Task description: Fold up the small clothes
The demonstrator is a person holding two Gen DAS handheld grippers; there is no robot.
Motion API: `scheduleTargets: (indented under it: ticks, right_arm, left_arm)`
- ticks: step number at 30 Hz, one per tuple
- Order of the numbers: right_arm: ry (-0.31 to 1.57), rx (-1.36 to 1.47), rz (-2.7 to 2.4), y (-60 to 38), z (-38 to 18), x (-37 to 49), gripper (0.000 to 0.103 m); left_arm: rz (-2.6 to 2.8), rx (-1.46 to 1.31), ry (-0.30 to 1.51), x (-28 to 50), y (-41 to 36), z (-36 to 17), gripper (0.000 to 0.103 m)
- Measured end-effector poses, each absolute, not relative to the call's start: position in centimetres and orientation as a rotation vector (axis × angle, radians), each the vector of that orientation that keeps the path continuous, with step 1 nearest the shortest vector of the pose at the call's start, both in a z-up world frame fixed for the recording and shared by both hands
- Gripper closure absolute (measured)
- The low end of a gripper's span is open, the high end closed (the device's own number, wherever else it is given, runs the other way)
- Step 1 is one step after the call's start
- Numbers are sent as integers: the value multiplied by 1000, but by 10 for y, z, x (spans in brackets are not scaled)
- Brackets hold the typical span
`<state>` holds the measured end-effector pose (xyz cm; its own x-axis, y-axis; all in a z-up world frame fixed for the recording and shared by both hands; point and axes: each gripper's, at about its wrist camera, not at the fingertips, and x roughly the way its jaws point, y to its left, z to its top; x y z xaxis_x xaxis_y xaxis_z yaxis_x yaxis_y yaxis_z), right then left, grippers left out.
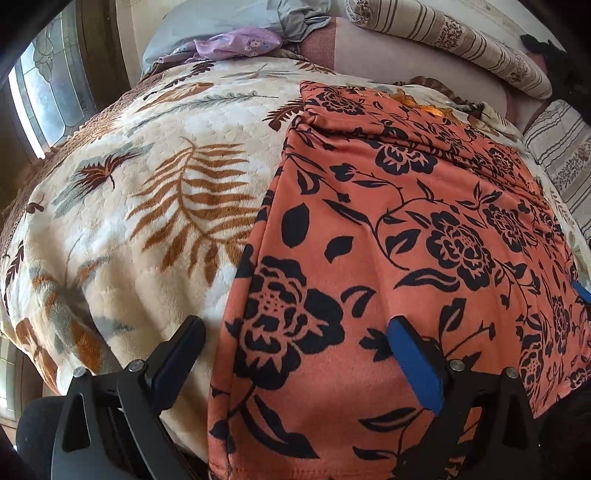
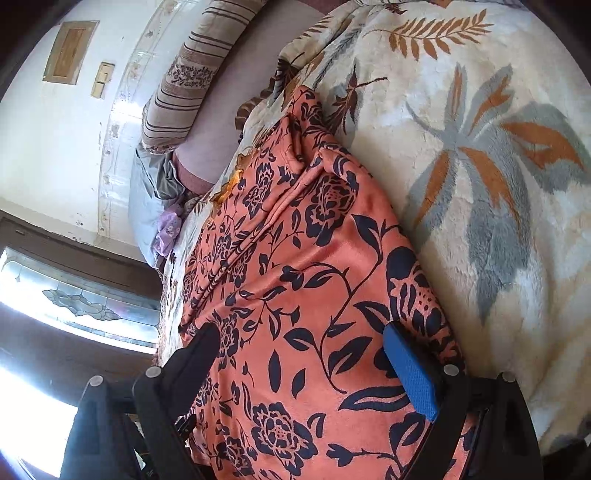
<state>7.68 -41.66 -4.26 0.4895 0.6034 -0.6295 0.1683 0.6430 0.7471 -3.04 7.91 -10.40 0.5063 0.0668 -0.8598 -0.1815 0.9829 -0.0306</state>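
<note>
we see the orange floral garment [image 1: 388, 229] spread flat on the leaf-patterned blanket [image 1: 147, 206] covering the bed. the left gripper [image 1: 295, 328] hovers over its near edge, jaws spread and pinching nothing; the right gripper [image 2: 301, 336] likewise hangs over the cloth, jaws wide and empty.

The leaf-patterned blanket [image 1: 122, 206] lies bare across the left half of the left wrist view, an open stretch of bed with nothing standing on it. In the right wrist view it is equally bare at the right of the frame. The orange flowered cloth [image 1: 406, 229] lies flat and low. Striped pillows [image 1: 461, 40] and a grey bundle [image 1: 221, 26] with a lilac cloth [image 1: 240, 44] close off the far edge along the top.
</note>
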Motion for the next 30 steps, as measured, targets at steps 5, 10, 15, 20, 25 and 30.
scheduleTargets:
  ticks: [5,10,15,20,25,30]
  right_arm:
    - [1052,866,302,-417,-41,73,11]
    - [1055,843,295,-415,-39,69,11]
    - [1063,834,292,-414,-38,63,11]
    - [1086,876,304,-417,-39,51,11]
    - [1164,941,326,-428,-36,38,11]
    - [1243,797,291,-443,-13,41,11]
  left_arm:
    - [132,-194,1070,-42,84,-102,4]
    - [124,-278,1058,-56,94,-100,4]
    - [115,-400,1011,-64,110,-93,4]
    - [108,-493,995,-65,122,-90,4]
    - [106,-550,960,-70,137,-85,4]
    - [89,-518,1022,-57,141,-92,4]
